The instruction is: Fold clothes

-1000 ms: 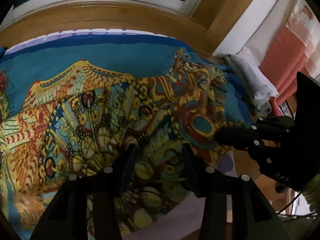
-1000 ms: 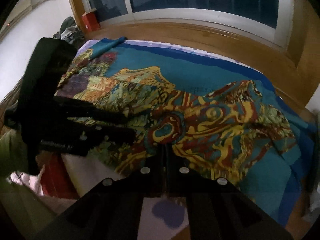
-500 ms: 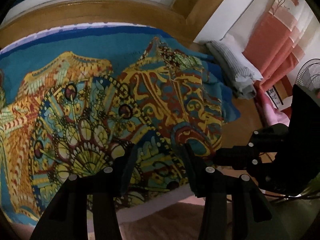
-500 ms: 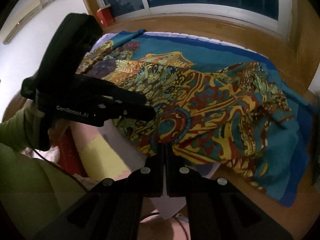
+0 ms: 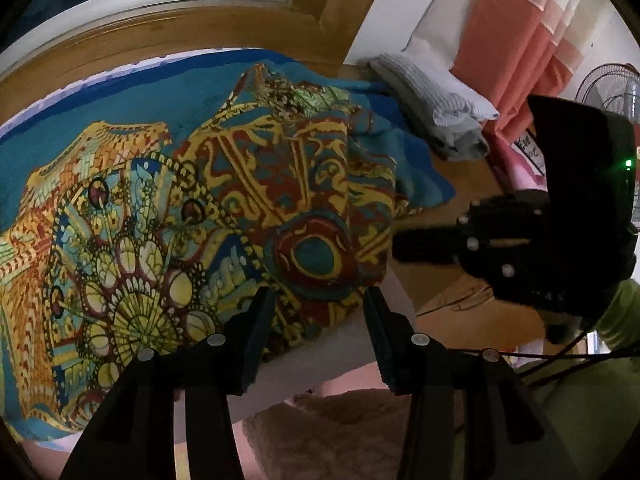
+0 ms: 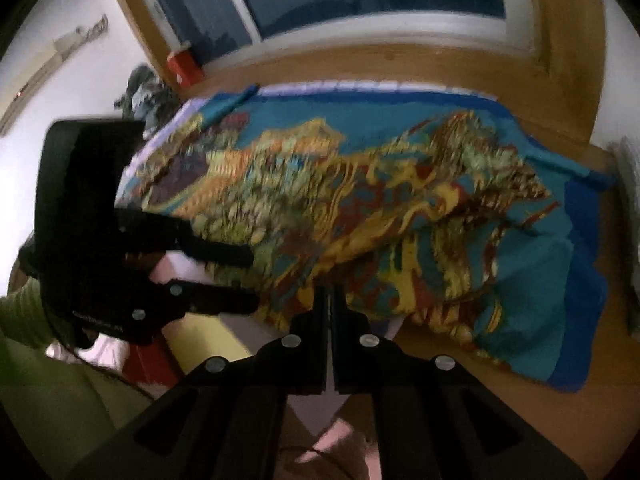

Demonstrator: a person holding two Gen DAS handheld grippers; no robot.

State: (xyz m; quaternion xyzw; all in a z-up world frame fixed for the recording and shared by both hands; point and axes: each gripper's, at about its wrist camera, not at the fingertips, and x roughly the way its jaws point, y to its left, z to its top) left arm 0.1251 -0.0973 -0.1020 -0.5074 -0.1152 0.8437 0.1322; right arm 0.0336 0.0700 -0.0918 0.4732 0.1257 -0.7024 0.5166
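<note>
A teal cloth with a yellow, red and green pattern (image 5: pixel 208 216) lies spread and rumpled on a pale-covered surface (image 5: pixel 332 348). My left gripper (image 5: pixel 318 312) stands open over the cloth's near edge, the fabric below its fingers and not pinched. The right wrist view shows the left gripper (image 6: pixel 252 276) from the side, jaws apart at the cloth's left edge. My right gripper (image 6: pixel 330 294) is shut, its tips at the near edge of the cloth (image 6: pixel 400 216), apparently pinching it. In the left wrist view the right gripper (image 5: pixel 396 244) touches the cloth's right border.
Folded grey and white clothes (image 5: pixel 436 108) lie at the far right beside a coral curtain (image 5: pixel 516 40) and a fan (image 5: pixel 612 84). A wooden ledge (image 6: pixel 360 64) runs under the window. A red box (image 6: pixel 184 68) and a dark heap of clothes (image 6: pixel 144 92) sit at the far left.
Both grippers have shifted sideways and rolled a little. The left view has swung right, bringing the curtain and fan in. Jaw widths look unchanged.
</note>
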